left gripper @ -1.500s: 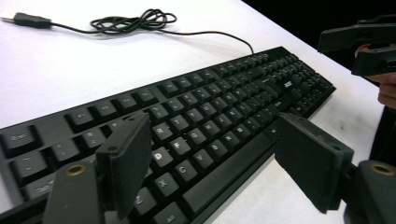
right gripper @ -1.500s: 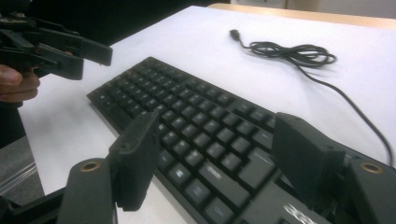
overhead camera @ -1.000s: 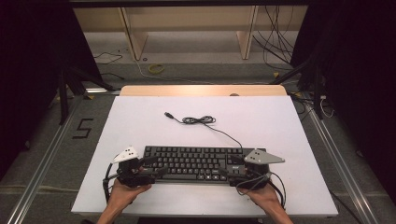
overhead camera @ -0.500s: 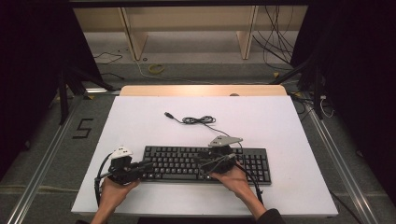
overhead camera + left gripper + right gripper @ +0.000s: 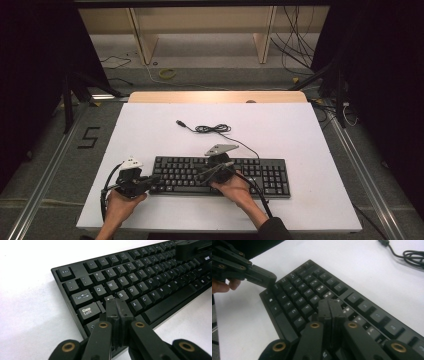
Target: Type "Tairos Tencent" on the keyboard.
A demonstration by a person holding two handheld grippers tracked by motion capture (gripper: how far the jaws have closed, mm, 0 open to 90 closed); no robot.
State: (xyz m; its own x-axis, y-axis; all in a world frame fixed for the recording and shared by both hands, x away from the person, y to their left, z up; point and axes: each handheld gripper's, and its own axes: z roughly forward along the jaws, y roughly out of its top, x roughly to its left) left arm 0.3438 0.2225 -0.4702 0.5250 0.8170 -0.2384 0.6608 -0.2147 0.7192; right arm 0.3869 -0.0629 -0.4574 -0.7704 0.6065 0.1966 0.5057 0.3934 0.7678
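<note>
A black keyboard [image 5: 270, 177] lies across the near half of the white table [image 5: 280, 130]. Its cable [image 5: 212, 129] coils behind it and ends in a loose USB plug [image 5: 180, 122]. My left gripper [image 5: 152, 181] is at the keyboard's left end; in the left gripper view its jaws [image 5: 117, 307] stand shut over the keys [image 5: 150, 280] beside Caps Lock. My right gripper [image 5: 202, 175] points left over the middle keys, shut [image 5: 330, 307] just above the keys [image 5: 312, 287]. Both pairs of jaws have just been closing, with nothing between them. The left gripper [image 5: 259, 277] also appears at the upper left of the right gripper view.
A wooden strip [image 5: 217, 97] runs along the table's far edge. Beyond it are a low shelf [image 5: 200, 20] and loose cables on the floor [image 5: 300, 45]. Metal rails [image 5: 45, 175] flank the table. Bare white surface lies behind and to the right of the keyboard.
My right gripper moved left from the keyboard's right end to its middle, and its jaws closed. The left gripper stayed at the left end and its jaws closed too.
</note>
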